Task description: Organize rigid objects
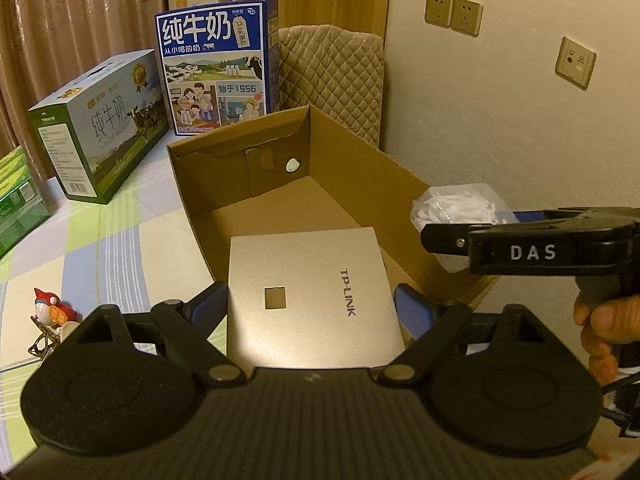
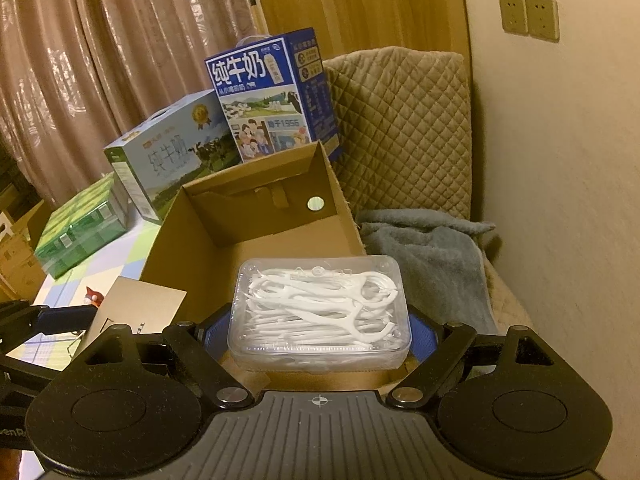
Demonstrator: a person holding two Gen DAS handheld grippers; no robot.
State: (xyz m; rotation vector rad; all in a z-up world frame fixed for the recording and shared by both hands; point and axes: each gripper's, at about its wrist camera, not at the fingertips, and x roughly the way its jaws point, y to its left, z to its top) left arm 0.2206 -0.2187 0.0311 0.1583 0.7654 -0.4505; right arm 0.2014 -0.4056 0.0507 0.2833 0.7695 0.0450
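Observation:
My left gripper is shut on a flat silver TP-LINK box, its blue pads pressing both side edges; the box hangs over the near end of an open brown cardboard box. In the right wrist view my right gripper is shut on a clear plastic case of white floss picks, held over the same cardboard box. The floss case and the right gripper's body show at the right of the left wrist view. The silver box shows at lower left of the right view.
Behind the cardboard box stand a blue milk carton and a green-white milk carton; green boxes lie at far left. A small red figurine lies on the checked cloth. A quilted cushion and grey towel are right.

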